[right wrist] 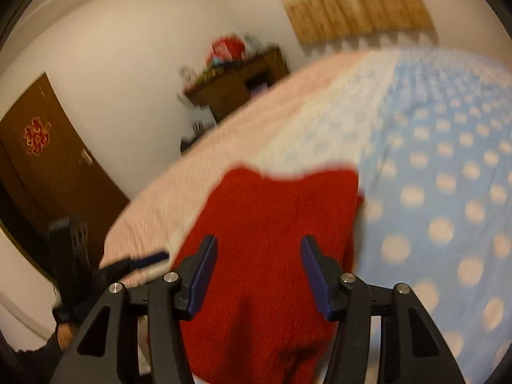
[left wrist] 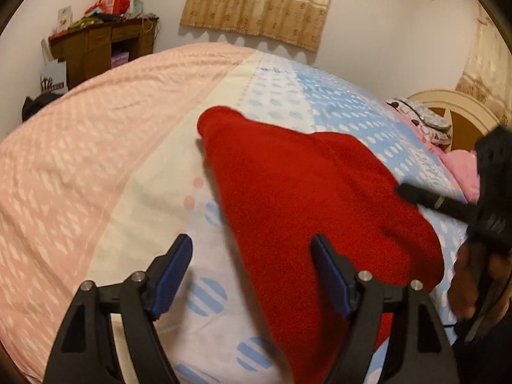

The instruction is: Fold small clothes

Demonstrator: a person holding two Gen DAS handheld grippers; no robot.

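A red knit garment (left wrist: 304, 211) lies on the bedspread (left wrist: 96, 166), spread lengthwise over its white and blue dotted bands, apparently doubled over into a long, narrowing shape. The left gripper (left wrist: 252, 275) hangs above the garment's near edge with jaws wide apart and nothing between the pads. The right gripper (right wrist: 259, 275) stands over the cloth's near end, jaws likewise parted and empty; the garment is held by neither. Judged from its lie, at least one fold seems made and released. A further fold across its length, and some smoothing, probably remain. The right wrist view is blurred.
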